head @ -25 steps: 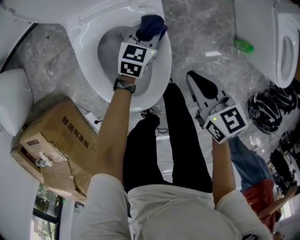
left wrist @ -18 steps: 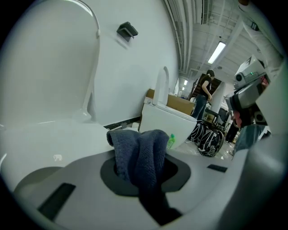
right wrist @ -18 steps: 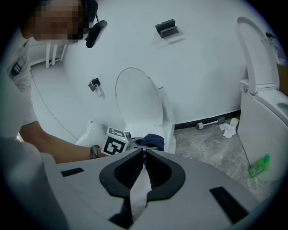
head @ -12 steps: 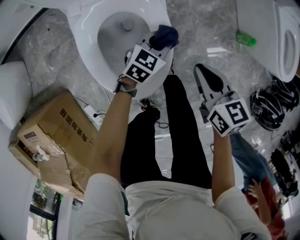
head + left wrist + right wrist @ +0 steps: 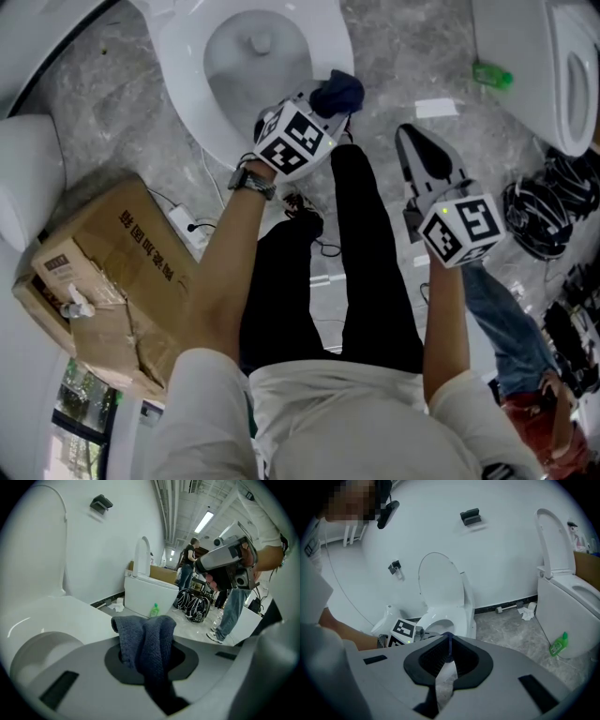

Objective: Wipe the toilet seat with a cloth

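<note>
Cloth (image 5: 339,90) drawn along the seat (image 5: 328,42) – right rim
The left gripper (image 5: 326,99), clamped on the dark cloth, has slid from the rim's far right to its near right edge – close to the person. The right gripper (image 5: 406,134) stays closed and empty over the floor (image 5: 394,56), right of the legs (image 5: 375,272).

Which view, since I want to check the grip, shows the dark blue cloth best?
The left gripper view: the cloth fills the centre, pinched by the shut left hand-held gripper. The head view shows only a dark bunch beyond the marker cube, by the toilet rim. The right gripper view shows no cloth.
</note>
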Demonstrator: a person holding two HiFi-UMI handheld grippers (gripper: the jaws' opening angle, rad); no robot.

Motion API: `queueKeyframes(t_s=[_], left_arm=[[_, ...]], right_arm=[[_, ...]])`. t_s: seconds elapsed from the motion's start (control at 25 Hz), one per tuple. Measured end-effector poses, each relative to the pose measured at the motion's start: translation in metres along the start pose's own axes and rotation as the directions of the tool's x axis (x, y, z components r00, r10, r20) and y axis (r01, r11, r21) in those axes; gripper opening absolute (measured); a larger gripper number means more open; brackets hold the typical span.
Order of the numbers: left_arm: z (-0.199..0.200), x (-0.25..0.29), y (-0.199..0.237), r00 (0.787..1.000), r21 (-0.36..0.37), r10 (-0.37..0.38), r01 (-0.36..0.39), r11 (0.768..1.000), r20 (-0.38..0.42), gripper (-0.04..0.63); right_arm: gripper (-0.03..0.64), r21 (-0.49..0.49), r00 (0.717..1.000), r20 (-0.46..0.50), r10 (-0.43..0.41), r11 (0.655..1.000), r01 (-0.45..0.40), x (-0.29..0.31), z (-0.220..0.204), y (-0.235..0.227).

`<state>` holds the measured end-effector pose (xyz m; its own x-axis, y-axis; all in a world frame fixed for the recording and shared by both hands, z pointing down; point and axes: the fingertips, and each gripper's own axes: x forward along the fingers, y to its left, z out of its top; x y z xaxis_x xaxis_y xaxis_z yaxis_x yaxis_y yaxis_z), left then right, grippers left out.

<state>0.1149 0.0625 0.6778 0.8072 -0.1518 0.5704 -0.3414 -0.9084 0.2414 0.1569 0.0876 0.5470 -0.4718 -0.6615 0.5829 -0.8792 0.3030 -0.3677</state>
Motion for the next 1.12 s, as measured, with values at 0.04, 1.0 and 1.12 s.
queueKeyframes(t_s=[0.04, 1.0, 1.12], left_arm=[[-0.002, -0.001, -0.004, 1.0, 0.007, -0.009, 0.009, 1.0, -0.004, 0.055], [-0.088, -0.074, -0.074, 0.966, 0.064, -0.074, 0.092, 0.994, -0.247, 0.055], [-0.096, -0.086, -0.073, 0.959, 0.083, -0.026, 0.052, 0.995, -0.281, 0.055]], right_arm=[[0.041, -0.002, 1.0, 0.004, 0.002, 1.0, -0.002, -0.002, -0.001, 0.003], [0.041, -0.009, 0.998, -0.066, 0.001, 1.0, -0.002, -0.037, -0.043, 0.07], [0.041, -0.012, 0.997, -0.079, 0.021, 1.0, -0.022, -0.033, -0.04, 0.076]])
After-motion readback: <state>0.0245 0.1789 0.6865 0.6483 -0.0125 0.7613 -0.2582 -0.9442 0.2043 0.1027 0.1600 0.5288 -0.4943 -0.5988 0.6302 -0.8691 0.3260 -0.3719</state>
